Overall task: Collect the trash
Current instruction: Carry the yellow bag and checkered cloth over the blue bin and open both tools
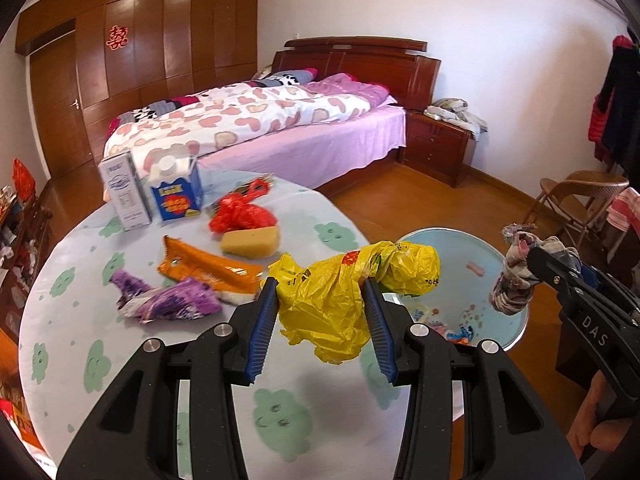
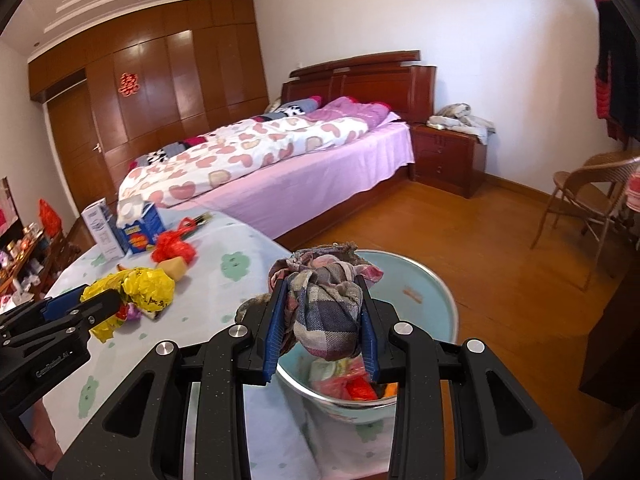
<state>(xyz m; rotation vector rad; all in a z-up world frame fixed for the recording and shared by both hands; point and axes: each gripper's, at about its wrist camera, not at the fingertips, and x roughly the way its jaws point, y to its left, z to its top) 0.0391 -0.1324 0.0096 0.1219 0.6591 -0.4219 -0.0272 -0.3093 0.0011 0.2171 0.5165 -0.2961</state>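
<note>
My left gripper [image 1: 320,300] is shut on a crumpled yellow plastic bag [image 1: 344,292] and holds it above the table's right edge, beside the light blue bin [image 1: 496,256]. My right gripper [image 2: 324,312] is shut on a knotted plaid rag [image 2: 324,304] and holds it over the bin [image 2: 440,292], which has wrappers inside. The rag also shows in the left wrist view [image 1: 516,280]. On the table lie an orange wrapper [image 1: 208,268], a purple wrapper [image 1: 168,296], a red bag [image 1: 240,212] and a yellow sponge [image 1: 250,242].
The round table [image 1: 72,292] has a pale cloth with green prints. Two cartons [image 1: 156,192] stand at its far edge. A bed [image 1: 260,128] lies behind, a nightstand [image 1: 436,148] and a wicker chair [image 1: 576,200] to the right, a cluttered shelf [image 1: 16,232] on the left.
</note>
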